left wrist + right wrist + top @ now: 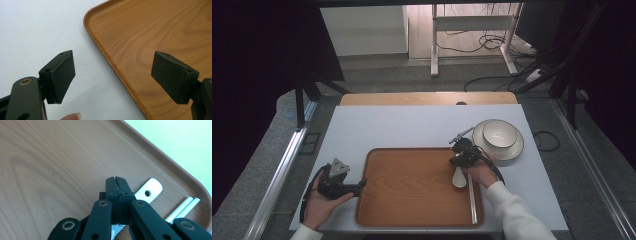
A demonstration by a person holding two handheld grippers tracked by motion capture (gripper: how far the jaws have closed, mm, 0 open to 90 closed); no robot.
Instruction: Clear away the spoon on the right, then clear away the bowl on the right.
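The right gripper [117, 185] pinches the white ceramic spoon [459, 177] at the wooden tray's [412, 200] right edge, beside white chopsticks [472, 197], seemingly laying cutlery together. The left gripper [112, 75], spread wide, straddles the tray's left rim, likely steadying it.

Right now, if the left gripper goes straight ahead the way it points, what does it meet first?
Probably the near rim of the wooden tray. The open left gripper straddles that edge, though height above it is unclear.
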